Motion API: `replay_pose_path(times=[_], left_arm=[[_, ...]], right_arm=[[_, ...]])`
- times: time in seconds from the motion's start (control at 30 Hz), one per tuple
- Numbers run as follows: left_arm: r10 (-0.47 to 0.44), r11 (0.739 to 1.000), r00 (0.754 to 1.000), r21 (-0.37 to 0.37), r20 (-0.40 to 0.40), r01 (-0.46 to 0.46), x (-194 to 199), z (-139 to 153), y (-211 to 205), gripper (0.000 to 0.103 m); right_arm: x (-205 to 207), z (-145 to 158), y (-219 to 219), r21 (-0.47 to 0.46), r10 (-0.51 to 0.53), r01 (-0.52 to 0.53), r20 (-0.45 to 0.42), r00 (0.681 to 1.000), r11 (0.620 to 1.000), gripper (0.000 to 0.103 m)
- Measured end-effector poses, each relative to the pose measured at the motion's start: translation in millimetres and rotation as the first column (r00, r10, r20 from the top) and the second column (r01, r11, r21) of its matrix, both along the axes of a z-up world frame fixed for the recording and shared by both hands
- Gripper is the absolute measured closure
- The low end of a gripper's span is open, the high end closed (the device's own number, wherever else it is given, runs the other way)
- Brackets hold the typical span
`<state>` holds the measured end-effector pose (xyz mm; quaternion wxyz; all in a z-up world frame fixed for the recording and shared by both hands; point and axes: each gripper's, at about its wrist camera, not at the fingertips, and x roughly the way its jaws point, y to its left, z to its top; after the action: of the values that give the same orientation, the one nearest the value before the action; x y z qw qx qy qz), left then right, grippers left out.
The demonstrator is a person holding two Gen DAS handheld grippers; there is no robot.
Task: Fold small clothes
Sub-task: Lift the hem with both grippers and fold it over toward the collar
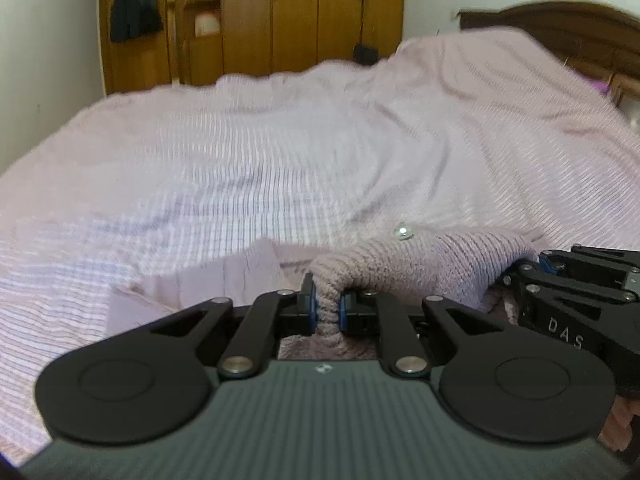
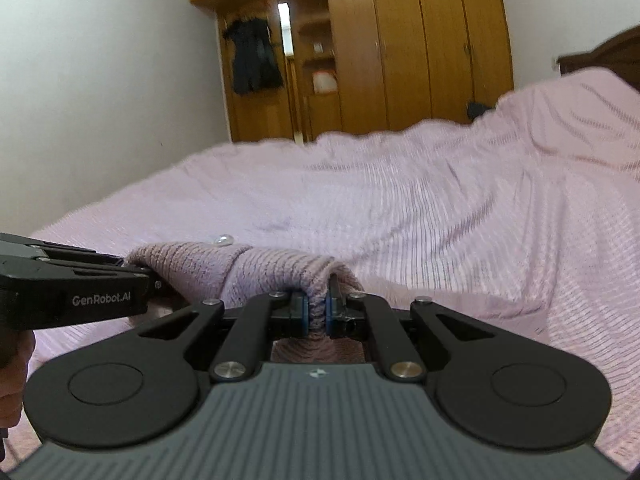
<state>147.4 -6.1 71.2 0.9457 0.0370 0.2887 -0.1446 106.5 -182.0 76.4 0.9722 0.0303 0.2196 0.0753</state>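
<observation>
Item 1: pale pink ribbed knit garment point(image 1: 420, 268), small, with one pearl-like round button point(image 1: 403, 233) on its upper surface. Location: near edge of the bed, lifted and bunched between the two grippers; its lower part lies on the bedspread beneath them.

Item 2: left gripper point(image 1: 327, 312), black linkage with blue pads. Jaws pinching a gathered fold of the knit garment, the fabric squeezed into a narrow ridge between the pads.

Item 3: right gripper point(image 2: 317, 314), same build. Jaws pinching another fold of the same garment. Seen from the left wrist view it sits just beside the left gripper, at the right margin, its body lettered "DAS".

Item 4: pink-and-white striped textured bedspread point(image 2: 420, 216), rumpled, covering the whole bed.

Item 5: dark brown wooden headboard point(image 1: 560, 20), behind the raised end of the bedspread.

Item 6: tall honey-coloured wooden wardrobe point(image 2: 400, 48), against the far wall, with open shelves at its left part.

Item 7: dark garment hanging point(image 2: 254, 60) on the wardrobe's left end.
</observation>
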Motion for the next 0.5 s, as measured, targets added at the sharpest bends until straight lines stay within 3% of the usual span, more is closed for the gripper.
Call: replay_pose_path(times=[0.2,0.33,0.5], left_arm=[[0.009,0.999,0.997,0.046,-0.079,-0.006,35,-40,-10,0.088],[0.01,0.998,0.997,0.064,-0.077,-0.005,39,-47,-12,0.082],[0.014,0.997,0.997,0.073,-0.08,-0.008,27,-33,-7,0.06]], right_arm=[[46,-50,0,-0.004,-0.021,0.021,-0.147,0.989,1.0,0.096],[57,-62,-2,0.023,-0.015,0.02,-0.173,0.985,1.0,0.093],[51,-56,-10,0.043,0.003,0.004,-0.155,0.988,0.999,0.079]])
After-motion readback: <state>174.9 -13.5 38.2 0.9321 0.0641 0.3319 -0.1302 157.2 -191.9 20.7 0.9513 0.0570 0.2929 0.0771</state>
